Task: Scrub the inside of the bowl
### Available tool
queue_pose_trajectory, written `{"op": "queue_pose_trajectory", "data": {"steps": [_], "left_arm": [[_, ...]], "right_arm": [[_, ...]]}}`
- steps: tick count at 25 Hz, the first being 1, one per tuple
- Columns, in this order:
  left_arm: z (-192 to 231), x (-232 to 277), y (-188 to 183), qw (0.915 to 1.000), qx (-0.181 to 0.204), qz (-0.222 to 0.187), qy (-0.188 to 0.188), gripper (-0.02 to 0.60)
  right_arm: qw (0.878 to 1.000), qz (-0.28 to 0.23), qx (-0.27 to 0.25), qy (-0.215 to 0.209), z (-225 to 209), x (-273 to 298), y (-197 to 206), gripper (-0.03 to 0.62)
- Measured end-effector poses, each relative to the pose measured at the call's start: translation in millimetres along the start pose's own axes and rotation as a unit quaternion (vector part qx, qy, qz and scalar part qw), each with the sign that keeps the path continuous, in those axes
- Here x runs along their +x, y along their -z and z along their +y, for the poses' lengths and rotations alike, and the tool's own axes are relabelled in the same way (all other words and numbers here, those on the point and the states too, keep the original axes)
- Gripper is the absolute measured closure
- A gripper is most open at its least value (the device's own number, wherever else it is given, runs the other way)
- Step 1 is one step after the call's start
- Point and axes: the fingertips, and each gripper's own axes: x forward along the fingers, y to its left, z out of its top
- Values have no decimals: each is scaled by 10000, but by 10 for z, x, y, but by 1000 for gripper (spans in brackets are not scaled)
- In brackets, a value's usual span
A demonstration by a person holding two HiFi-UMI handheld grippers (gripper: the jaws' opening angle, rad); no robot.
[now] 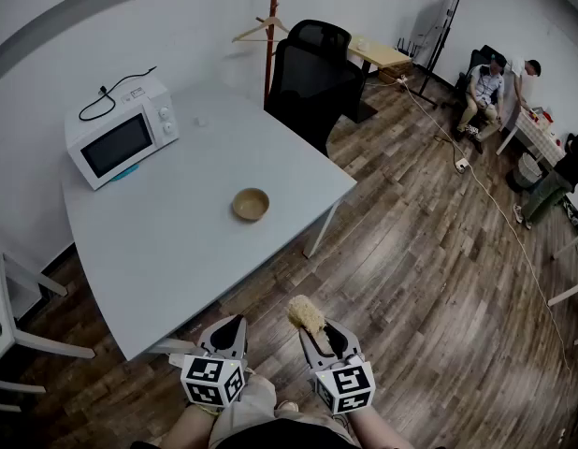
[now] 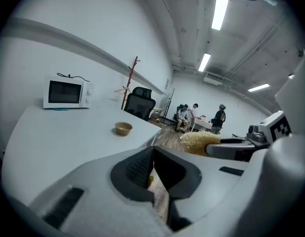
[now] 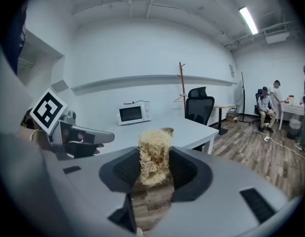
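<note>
A small tan bowl (image 1: 251, 204) stands upright on the white table (image 1: 177, 241), near its right side; it also shows as the bowl (image 2: 123, 128) in the left gripper view. Both grippers hover over the wooden floor in front of the table, well short of the bowl. My right gripper (image 1: 319, 329) is shut on a pale fibrous scrubber (image 1: 307, 313), which sticks up between its pads as the scrubber (image 3: 154, 156). My left gripper (image 1: 229, 333) is shut with nothing between its jaws. The bowl is mostly hidden behind the scrubber in the right gripper view.
A white microwave (image 1: 121, 131) sits at the table's far left. A black office chair (image 1: 312, 73) and a wooden coat stand (image 1: 270, 26) are behind the table. A white chair (image 1: 13, 321) stands at the left. People sit at the far right (image 1: 484, 92). A cable (image 1: 476, 176) crosses the floor.
</note>
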Motion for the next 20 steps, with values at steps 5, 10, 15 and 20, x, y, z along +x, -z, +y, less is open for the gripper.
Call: {"op": "queue_pose_trajectory", "data": {"steps": [5,10,15,20], "left_arm": [[-550,-297,368,9999,-151,20,34,561],[-929,-482,588,9997,-135,117,143,562],[-1156,-556,554,9996,-118,3,273,561],[-1302,-638,584,9994,-86,-15,341,562]], "right_arm": [[9999,-127,12,52,-27,-603,213,428],[9999,-151,35,55,-39,-1005,372,428],[9995,-317,-51,16,-36,-1221,345,428],[9989,-436,155,-72,-7,-1392,373,427]]}}
